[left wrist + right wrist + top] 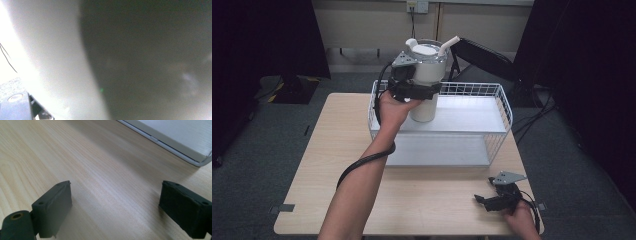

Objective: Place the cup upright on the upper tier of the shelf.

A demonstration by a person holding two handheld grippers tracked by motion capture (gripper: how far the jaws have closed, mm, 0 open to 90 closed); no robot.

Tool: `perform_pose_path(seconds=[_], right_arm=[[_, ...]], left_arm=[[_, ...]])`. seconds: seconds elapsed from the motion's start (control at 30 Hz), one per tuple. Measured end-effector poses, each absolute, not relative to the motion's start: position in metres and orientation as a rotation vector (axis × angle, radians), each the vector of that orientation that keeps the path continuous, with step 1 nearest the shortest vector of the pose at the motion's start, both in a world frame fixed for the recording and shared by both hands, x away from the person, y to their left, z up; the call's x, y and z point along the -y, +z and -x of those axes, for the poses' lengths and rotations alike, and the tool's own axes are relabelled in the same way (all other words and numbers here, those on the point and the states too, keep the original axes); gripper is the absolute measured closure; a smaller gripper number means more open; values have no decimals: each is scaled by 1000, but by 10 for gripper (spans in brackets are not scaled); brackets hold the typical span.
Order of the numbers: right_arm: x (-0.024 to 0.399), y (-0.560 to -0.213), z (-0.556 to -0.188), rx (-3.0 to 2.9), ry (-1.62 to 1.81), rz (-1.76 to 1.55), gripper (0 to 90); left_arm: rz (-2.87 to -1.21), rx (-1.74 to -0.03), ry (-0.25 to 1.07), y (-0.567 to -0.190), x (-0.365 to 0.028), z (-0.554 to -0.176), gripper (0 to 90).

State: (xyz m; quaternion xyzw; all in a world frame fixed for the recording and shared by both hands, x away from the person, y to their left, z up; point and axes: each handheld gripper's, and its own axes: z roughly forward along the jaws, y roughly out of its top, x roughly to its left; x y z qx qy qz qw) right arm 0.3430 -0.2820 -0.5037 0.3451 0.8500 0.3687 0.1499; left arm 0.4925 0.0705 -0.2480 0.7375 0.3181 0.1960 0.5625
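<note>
In the high view the left claw [418, 90] is clamped around the body of a white blender jug [427, 75], held upright above the wire basket [504, 107]. The jug carries a white lid with a spout on one side and a straight white handle sticking out on the other. Its lower end hangs over the rear part of the basket, whether it touches the floor of the basket cannot be told. The person's left hand [392, 107] grips the tool from below, and a black cable loops down along the forearm. A grey 3-cornered plate sits on top of that claw, just beside the jug's lid.

In the left gripper view the jug's pale wall [50, 62] sits pressed up close to the lens, blurred, with a dark mass beside it; a bit of 1 black jaw shows at the lower left corner.

The right claw [492, 200] rests low on the wooden surface [337, 165] near its front right corner, well apart from the jug. In the right gripper view its 2 black jaws stand wide apart with nothing between them but bare wood grain [107, 182], and the basket's white base edge [175, 142] crosses the upper right corner. The right hand [522, 217] holds that tool from the near edge.
</note>
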Motion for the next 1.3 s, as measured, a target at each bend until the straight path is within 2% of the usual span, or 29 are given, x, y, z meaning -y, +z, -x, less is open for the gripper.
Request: perform_pose_path(seconds=[0.47,1.3], right_arm=[[282,-504,-342,-2439,1059,-994,102],[282,-504,-342,-2438,1059,-994,101]], left_arm=[[-1681,-682,515,-260,-76,-480,97],[-1652,-684,514,-269,-82,-473,90]])
